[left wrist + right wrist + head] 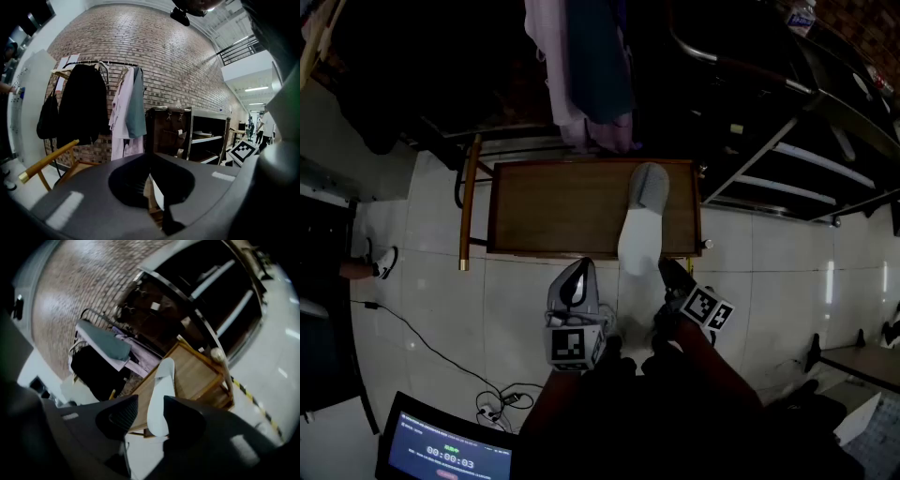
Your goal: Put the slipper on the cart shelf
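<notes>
A white slipper with a grey toe (639, 225) lies on the wooden cart shelf (553, 206), toe pointing away and heel hanging over the front edge. My right gripper (670, 270) sits just right of that heel. In the right gripper view the slipper (159, 399) shows between the spread jaws, with a gap to the left one, so the right gripper (151, 405) is open and the slipper rests on the shelf (197, 376). My left gripper (575, 277) hovers over the floor in front of the cart, its jaws together and holding nothing (150, 161).
A clothes rack with hanging garments (586, 66) stands behind the cart. A metal shelf unit (806, 159) is at the right. The cart's wooden handle (469, 202) sticks up on its left side. Cables (497, 408) and a monitor (450, 450) lie on the tiled floor near me.
</notes>
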Demonstrator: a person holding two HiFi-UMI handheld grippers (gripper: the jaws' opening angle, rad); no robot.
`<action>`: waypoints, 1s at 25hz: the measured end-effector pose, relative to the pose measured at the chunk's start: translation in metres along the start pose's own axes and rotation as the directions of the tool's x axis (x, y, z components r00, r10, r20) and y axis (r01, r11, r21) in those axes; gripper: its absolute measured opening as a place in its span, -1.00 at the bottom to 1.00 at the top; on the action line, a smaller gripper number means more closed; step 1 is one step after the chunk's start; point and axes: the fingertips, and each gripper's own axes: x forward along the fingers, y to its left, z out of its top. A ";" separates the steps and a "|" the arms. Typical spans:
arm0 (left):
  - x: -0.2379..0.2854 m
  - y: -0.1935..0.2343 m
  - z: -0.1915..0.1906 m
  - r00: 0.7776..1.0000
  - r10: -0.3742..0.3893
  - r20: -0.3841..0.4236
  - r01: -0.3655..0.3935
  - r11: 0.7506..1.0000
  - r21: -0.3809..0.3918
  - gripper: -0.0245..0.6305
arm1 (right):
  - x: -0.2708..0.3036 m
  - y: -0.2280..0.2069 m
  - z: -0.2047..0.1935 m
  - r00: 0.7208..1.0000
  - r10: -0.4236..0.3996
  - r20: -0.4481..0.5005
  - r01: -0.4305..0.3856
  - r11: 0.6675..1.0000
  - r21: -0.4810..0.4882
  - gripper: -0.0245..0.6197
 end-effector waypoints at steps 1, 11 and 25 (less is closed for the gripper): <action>-0.001 0.001 -0.005 1.000 0.001 -0.010 -0.001 1.000 -0.005 -0.88 | 0.003 -0.006 -0.004 1.000 -0.003 0.002 0.003 0.998 0.063 -0.41; -0.012 0.008 -0.012 1.000 -0.014 -0.026 0.013 1.000 -0.019 -0.88 | 0.045 -0.054 -0.055 0.999 -0.045 -0.022 0.050 0.857 0.513 -0.20; -0.033 0.031 -0.022 0.999 0.011 -0.040 -0.012 0.999 -0.035 -0.88 | 0.056 -0.027 -0.059 0.997 0.014 -0.070 0.012 0.938 0.346 -0.81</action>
